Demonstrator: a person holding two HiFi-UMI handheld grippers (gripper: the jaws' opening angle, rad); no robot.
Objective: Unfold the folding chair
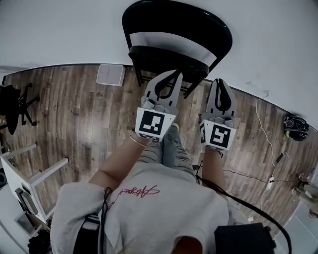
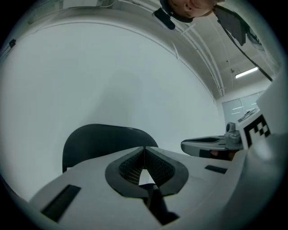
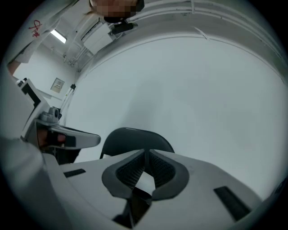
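Facing folding chair [image 1: 149, 15] by wall [image 1: 59, 30] | left gripper [image 1: 175, 74], right gripper [image 1: 219, 82] closed, empty

Black folding chair [image 1: 176, 39]; brown wood-grain floor [image 1: 74, 114]; white wall [image 1: 59, 30].

Bare indoor workroom, more a lab or studio than a home. Wood-plank floor [image 1: 74, 114] and plain white wall [image 1: 59, 30]. Strip light [image 2: 246, 72] on the ceiling. Loose cable [image 1: 269, 144] trails across the floor. White table [image 1: 49, 171] and black stand [image 1: 15, 106] at one side. Black folding chair [image 1: 189, 22] by the wall. Little other furniture.
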